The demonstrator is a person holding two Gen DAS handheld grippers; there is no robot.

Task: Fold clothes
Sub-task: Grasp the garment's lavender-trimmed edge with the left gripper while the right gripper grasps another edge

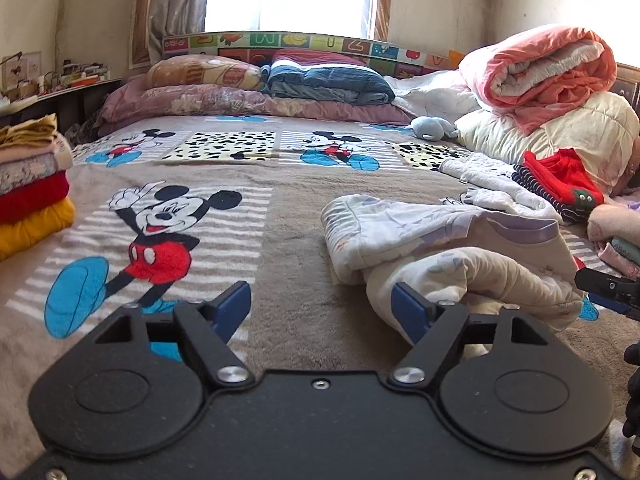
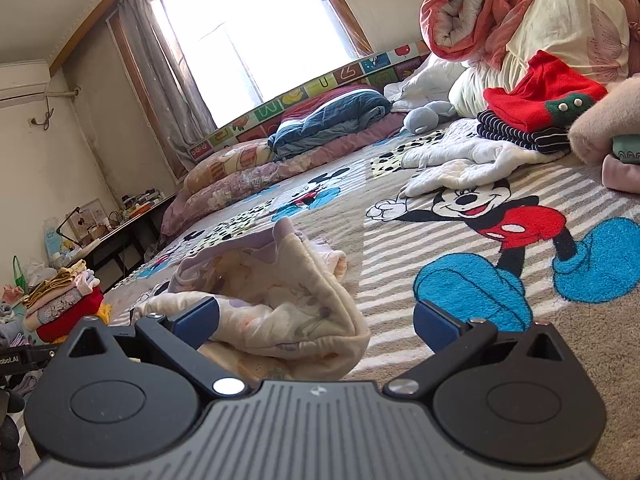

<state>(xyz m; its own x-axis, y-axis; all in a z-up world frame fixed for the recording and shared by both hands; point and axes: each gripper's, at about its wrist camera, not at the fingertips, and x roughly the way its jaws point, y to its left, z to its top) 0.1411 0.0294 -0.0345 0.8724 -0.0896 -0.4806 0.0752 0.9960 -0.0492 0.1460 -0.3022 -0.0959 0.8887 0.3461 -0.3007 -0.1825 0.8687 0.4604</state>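
Observation:
A crumpled cream and lilac printed garment [image 1: 452, 248] lies on the Mickey Mouse bedspread [image 1: 288, 216]. My left gripper [image 1: 324, 304] is open and empty, low over the bedspread, with the garment's near edge just beyond its right finger. My right gripper [image 2: 316, 320] is open, and the same garment [image 2: 276, 300] bulges between its fingers, touching the left pad [image 2: 196, 320]. The right gripper's tip [image 1: 608, 288] shows at the right edge of the left wrist view.
A stack of folded clothes [image 1: 28, 184] stands at the bed's left edge. Unfolded white, striped and red clothes [image 2: 532, 120] lie at the right. Rolled quilts [image 1: 552, 76] and pillows [image 1: 240, 96] fill the far side. A cluttered desk [image 2: 108, 228] stands left.

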